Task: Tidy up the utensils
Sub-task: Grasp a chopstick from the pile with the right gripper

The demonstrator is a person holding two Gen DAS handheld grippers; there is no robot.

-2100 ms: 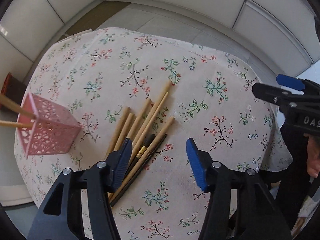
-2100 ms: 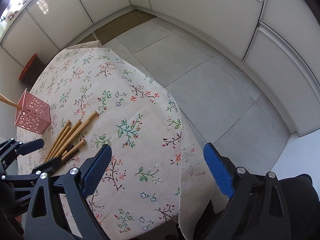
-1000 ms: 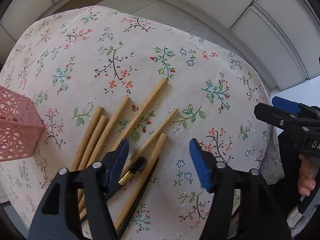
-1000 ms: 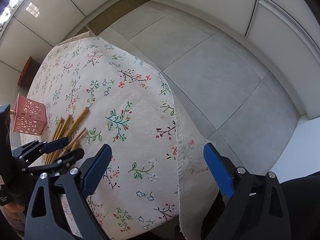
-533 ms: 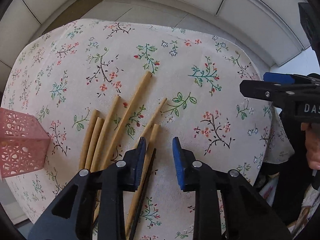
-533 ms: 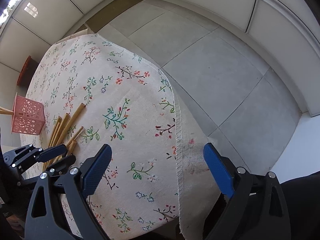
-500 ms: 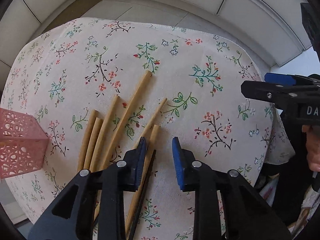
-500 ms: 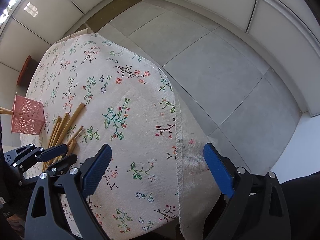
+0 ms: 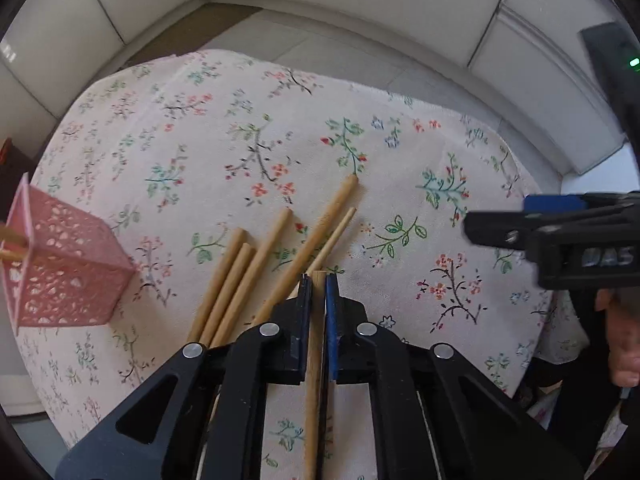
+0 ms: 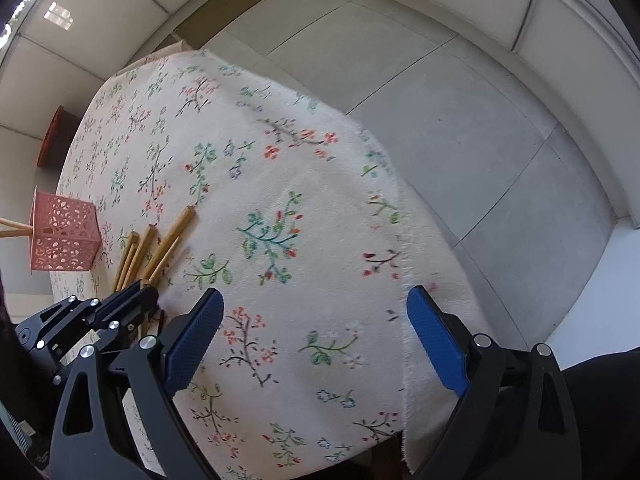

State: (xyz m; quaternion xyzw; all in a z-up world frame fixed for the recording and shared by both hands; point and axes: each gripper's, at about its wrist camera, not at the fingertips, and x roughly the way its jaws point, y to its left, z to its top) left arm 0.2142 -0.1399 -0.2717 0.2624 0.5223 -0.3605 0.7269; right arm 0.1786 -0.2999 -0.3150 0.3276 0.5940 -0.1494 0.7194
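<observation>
The wooden stick (image 9: 314, 360) is pinched between the two blue pads of the left gripper (image 9: 316, 292), seen from the left wrist camera. The stick runs straight down between the fingers, and its flat end pokes out just past the tips. More wooden sticks (image 9: 256, 276) lie side by side on the flowery tablecloth (image 9: 192, 136), just in front of the gripper and a bit to the left. A pink basket (image 9: 64, 276) with little holes stands near them on the left, and two sticks poke out of it. The right gripper (image 9: 560, 220) shows at the right edge, side on, so how wide it stands cannot be told from here.

From the right wrist camera, the right gripper (image 10: 316, 336) is wide open and holds nothing. It hangs over the tablecloth (image 10: 280, 184) near the cloth's edge. The left gripper (image 10: 140, 296) is low on the left, right at the near end of the sticks (image 10: 156, 248). The pink basket (image 10: 62, 240) stands just beyond them. A grey tiled floor (image 10: 460, 120) lies past the table.
</observation>
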